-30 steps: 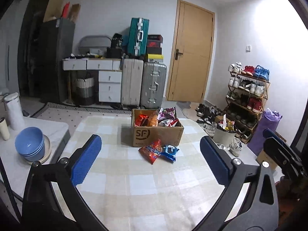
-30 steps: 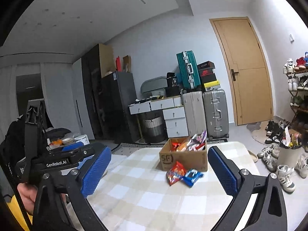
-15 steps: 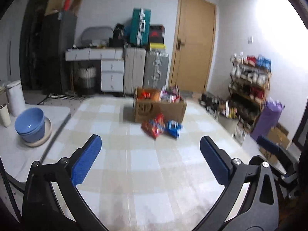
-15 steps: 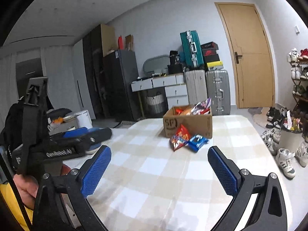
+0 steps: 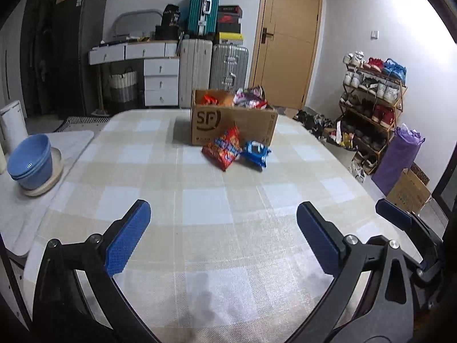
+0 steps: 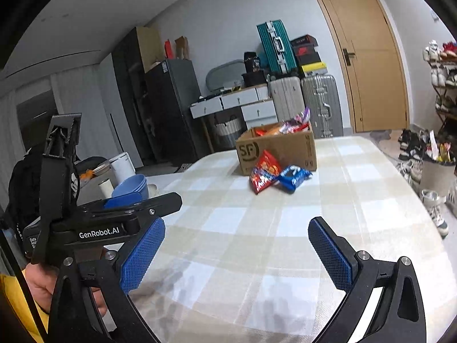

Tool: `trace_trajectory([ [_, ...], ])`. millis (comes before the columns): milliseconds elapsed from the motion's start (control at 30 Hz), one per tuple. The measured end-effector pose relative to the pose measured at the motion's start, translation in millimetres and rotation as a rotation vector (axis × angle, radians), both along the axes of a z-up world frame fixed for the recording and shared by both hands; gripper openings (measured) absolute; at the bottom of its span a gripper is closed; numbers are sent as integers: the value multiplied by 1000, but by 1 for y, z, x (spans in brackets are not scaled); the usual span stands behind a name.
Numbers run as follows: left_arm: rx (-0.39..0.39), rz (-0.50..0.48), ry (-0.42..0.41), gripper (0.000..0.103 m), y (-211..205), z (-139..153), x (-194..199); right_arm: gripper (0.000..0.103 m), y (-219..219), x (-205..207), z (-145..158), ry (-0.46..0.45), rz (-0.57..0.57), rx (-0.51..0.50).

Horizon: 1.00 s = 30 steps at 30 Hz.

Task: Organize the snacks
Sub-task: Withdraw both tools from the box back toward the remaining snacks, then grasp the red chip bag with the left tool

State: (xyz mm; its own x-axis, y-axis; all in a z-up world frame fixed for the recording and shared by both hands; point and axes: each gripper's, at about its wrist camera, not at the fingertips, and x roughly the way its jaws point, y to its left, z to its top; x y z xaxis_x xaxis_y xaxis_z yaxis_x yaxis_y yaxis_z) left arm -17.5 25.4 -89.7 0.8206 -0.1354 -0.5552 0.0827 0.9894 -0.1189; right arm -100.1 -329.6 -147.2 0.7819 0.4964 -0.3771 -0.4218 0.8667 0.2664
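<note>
A cardboard box (image 5: 232, 124) (image 6: 278, 150) marked SF stands at the far end of the checked table (image 5: 200, 200) (image 6: 285, 214), with several snack bags inside. In front of it lie a red snack bag (image 5: 222, 150) (image 6: 264, 174) and a blue snack bag (image 5: 255, 153) (image 6: 294, 177), side by side and touching. My left gripper (image 5: 224, 235) is open over the near part of the table, nothing between its blue pads. My right gripper (image 6: 237, 253) is open too, well short of the bags. The left gripper's body (image 6: 100, 225) shows at the left of the right wrist view, held by a hand (image 6: 42, 288).
Blue bowls (image 5: 30, 161) (image 6: 131, 188) stack on a plate on the low white surface left of the table, beside a white canister (image 5: 12, 124). Beyond the table stand suitcases (image 5: 214, 63), drawers and a wooden door (image 5: 285, 37). A shoe rack (image 5: 371, 100) lines the right wall.
Both grippers have dropped lower and moved in toward the table, so the box and bags appear larger and nearer. Both stay open; the box and bags have not moved.
</note>
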Motion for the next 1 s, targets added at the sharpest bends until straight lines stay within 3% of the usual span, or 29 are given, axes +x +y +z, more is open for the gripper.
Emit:
trace_trajectory([
  [367,-11,1,126,102,-6,-55,62,102,-9,43,-33,96,-8,14],
  [533,6,-1,127,102,-5,-65,110,102,-15,69,-38,116,-7,11],
  [733,11,-21,189,102,-10,-76,217,102,-27,125,-31,207,1,58],
  [933,-53,-27,274,101,-10,-94,305,102,-33,195,-21,260,-52,76],
  [1000,-60,-13,293,93,-10,-101,326,102,-34,210,-21,251,-47,101],
])
